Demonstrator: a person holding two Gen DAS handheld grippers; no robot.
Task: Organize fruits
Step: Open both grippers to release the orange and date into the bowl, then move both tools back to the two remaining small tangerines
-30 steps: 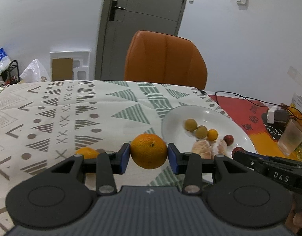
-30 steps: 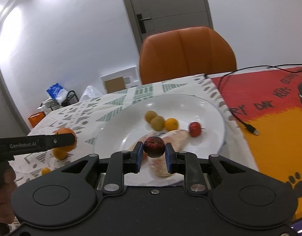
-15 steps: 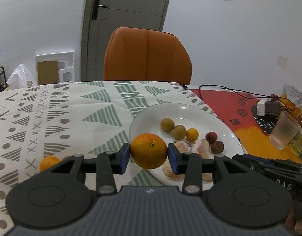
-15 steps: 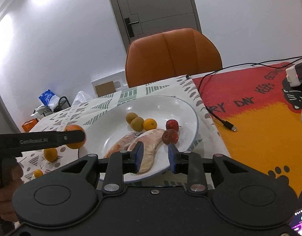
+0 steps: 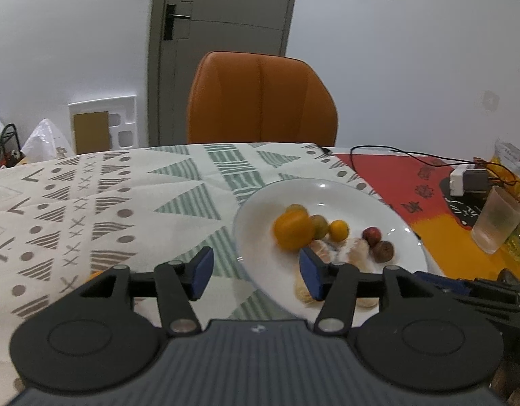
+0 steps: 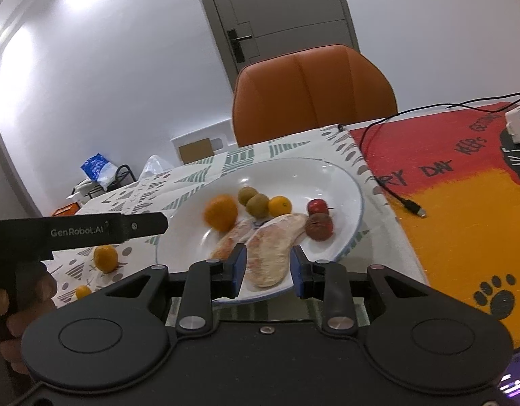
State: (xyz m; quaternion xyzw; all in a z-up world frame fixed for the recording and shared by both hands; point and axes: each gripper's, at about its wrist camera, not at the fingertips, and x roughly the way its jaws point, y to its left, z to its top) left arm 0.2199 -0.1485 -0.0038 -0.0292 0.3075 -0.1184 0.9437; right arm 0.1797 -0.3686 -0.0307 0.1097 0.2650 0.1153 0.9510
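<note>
Round orange fruit (image 5: 293,230) is landing, blurred, on the white ceramic plate (image 5: 344,193).
The left gripper (image 5: 255,272) has just been opening and is holding nothing; the right gripper (image 6: 267,269) is standing slightly open, empty. The orange may be rolling into small fruits or off the rim.

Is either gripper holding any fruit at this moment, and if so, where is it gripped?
Nothing is held. The left gripper has just been opening, with the orange loose on the plate. The right gripper is open and empty.
</note>
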